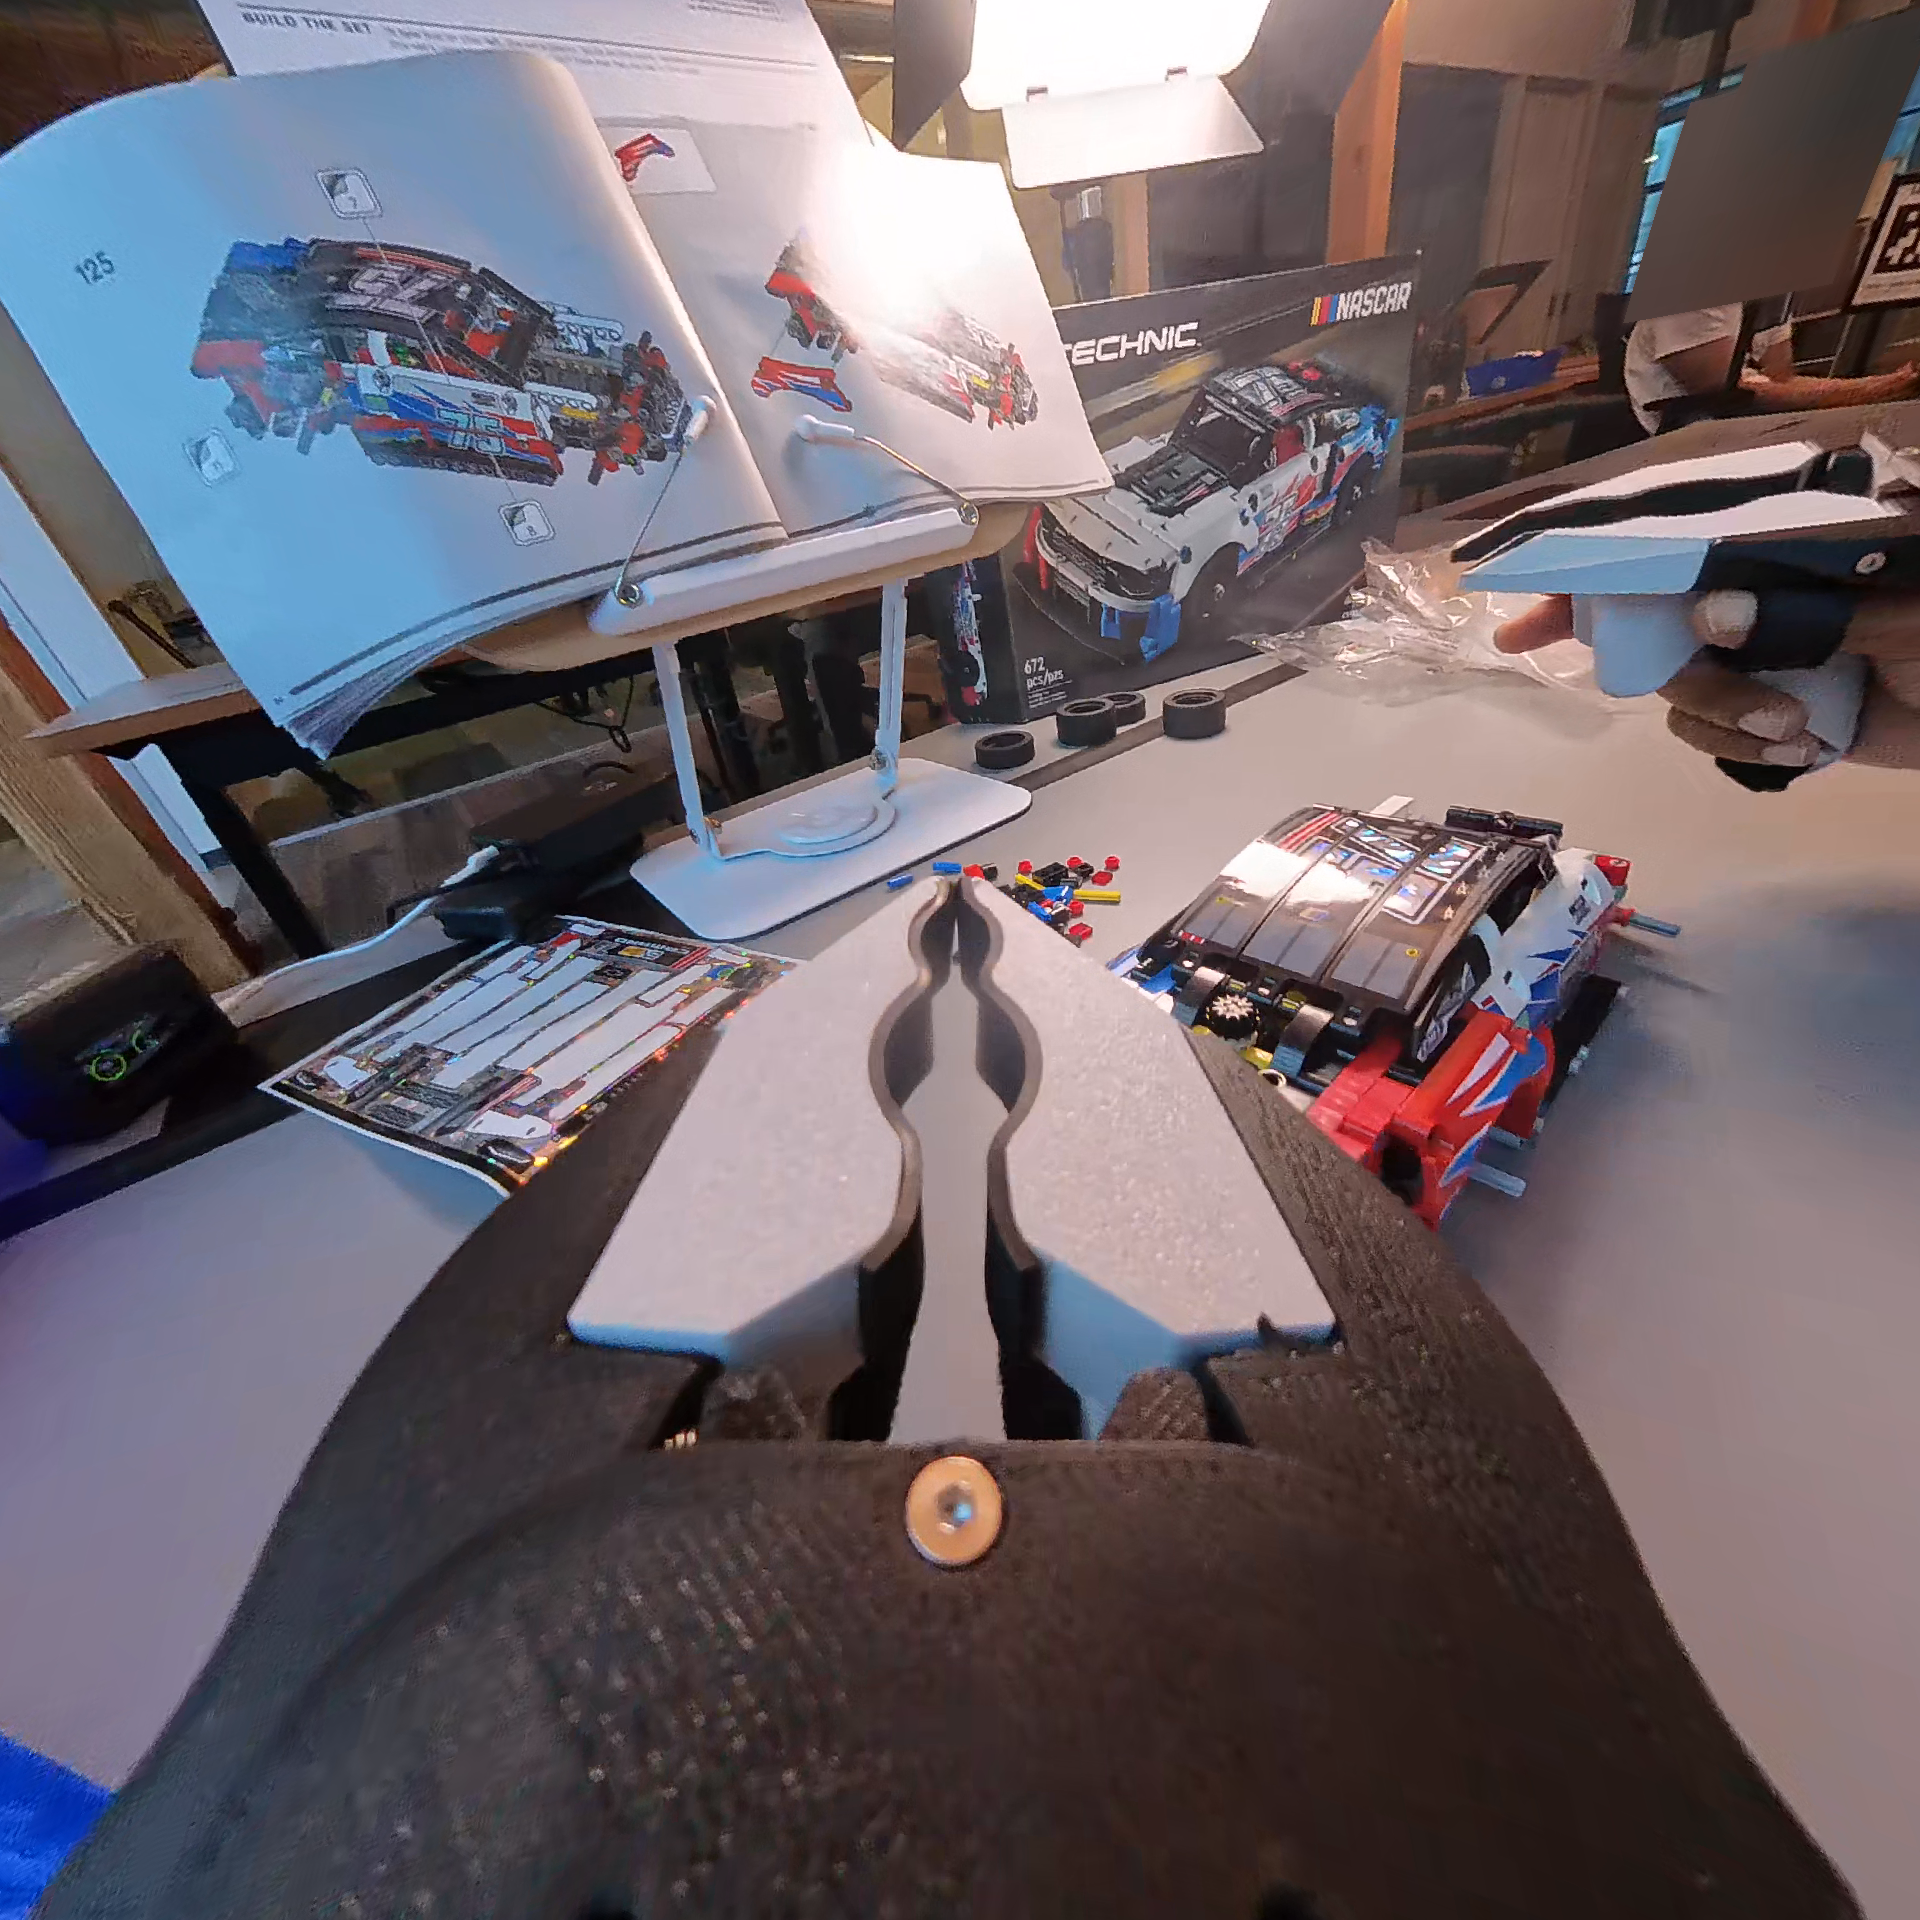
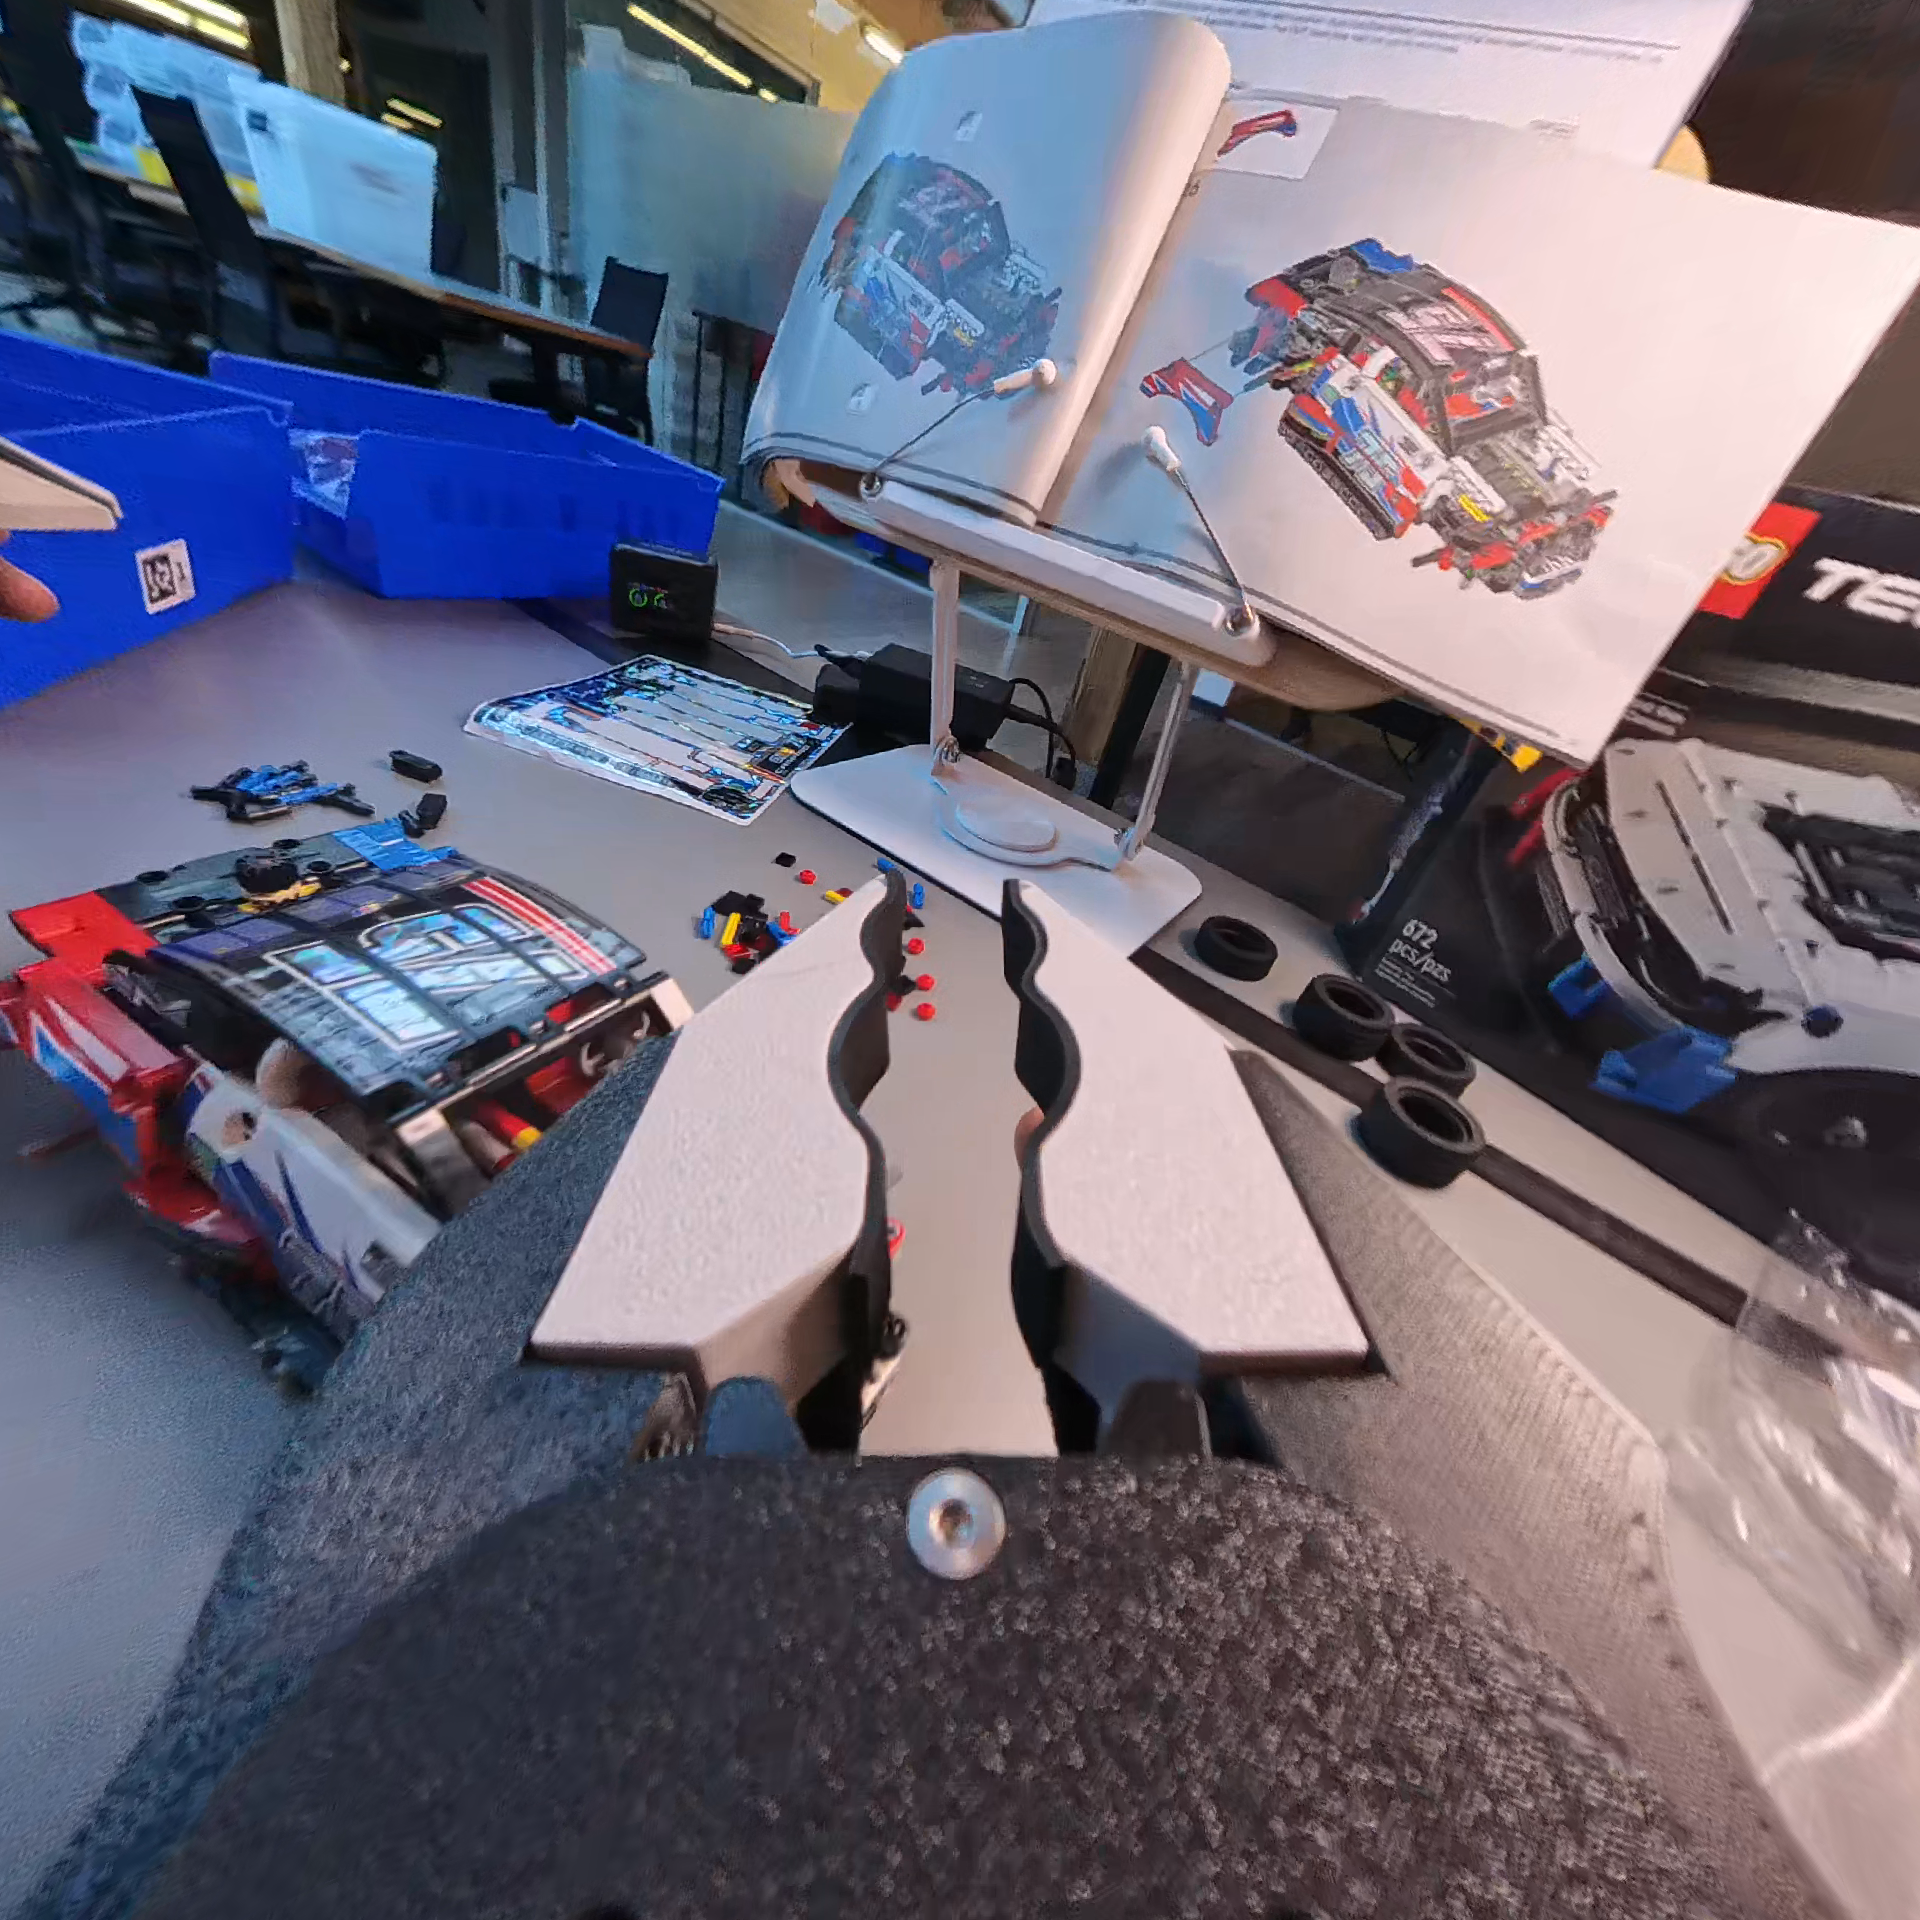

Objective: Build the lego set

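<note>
The partly built lego car (image 1: 1392, 966), with a black roof and red, white and blue sides, lies on the grey table right of my left gripper (image 1: 954, 891). That gripper is shut and holds nothing. Small loose red, blue, yellow and black pieces (image 1: 1049, 896) lie just beyond its tips. In the right wrist view the car (image 2: 343, 987) lies to the left, and my right gripper (image 2: 952, 888) is open and empty above the table, with the loose pieces (image 2: 769, 925) beside its left finger. The right gripper (image 1: 1470, 561) also shows in the left wrist view, held up in a hand.
An open instruction book on a white stand (image 1: 831, 831) stands at the back, with the set's box (image 1: 1226, 488) beside it. Several black tyres (image 2: 1392, 1060), a sticker sheet (image 2: 655, 732), black and blue parts (image 2: 281, 784), blue bins (image 2: 468, 488) and a clear plastic bag (image 2: 1818, 1455) are around.
</note>
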A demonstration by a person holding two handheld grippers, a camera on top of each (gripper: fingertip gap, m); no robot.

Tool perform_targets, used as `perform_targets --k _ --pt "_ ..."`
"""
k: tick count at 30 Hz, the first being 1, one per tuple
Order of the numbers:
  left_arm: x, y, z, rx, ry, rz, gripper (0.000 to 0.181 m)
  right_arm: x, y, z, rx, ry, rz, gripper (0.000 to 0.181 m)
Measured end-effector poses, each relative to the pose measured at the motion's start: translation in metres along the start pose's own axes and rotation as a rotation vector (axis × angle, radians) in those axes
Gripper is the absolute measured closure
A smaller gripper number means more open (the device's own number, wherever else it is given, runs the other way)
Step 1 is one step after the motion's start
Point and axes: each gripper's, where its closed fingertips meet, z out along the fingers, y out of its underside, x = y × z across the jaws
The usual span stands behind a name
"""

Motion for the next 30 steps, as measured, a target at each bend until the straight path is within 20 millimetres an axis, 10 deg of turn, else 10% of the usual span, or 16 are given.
perform_targets --k 4,9,15,18,23,26,30 --pt "-0.018 -0.033 0.038 -0.037 -0.036 0.123 0.179 0.028 -0.024 0.063 -0.085 -0.016 -0.159 0.167" --pt "-0.056 -0.079 0.131 -0.090 -0.022 0.091 0.147 0.077 -0.060 0.172 -0.120 0.060 -0.311 0.155" --pt "-0.103 -0.073 0.231 -0.222 -0.105 0.189 0.140 0.090 -0.052 0.248 -0.250 0.078 -0.493 0.161" --pt "-0.115 -0.056 0.257 -0.297 -0.137 0.285 0.150 0.097 -0.053 0.251 -0.216 0.111 -0.500 0.181" --pt "-0.133 -0.046 0.264 -0.270 -0.181 0.354 0.178 0.124 -0.060 0.229 -0.067 0.112 0.018 0.181" --pt "-0.148 -0.050 0.253 -0.179 -0.202 0.096 0.181 0.160 -0.048 0.204 0.019 0.177 0.328 0.181" --pt "-0.176 -0.038 0.231 -0.054 -0.207 -0.334 0.180 0.153 -0.030 0.186 0.053 0.075 0.468 0.181"
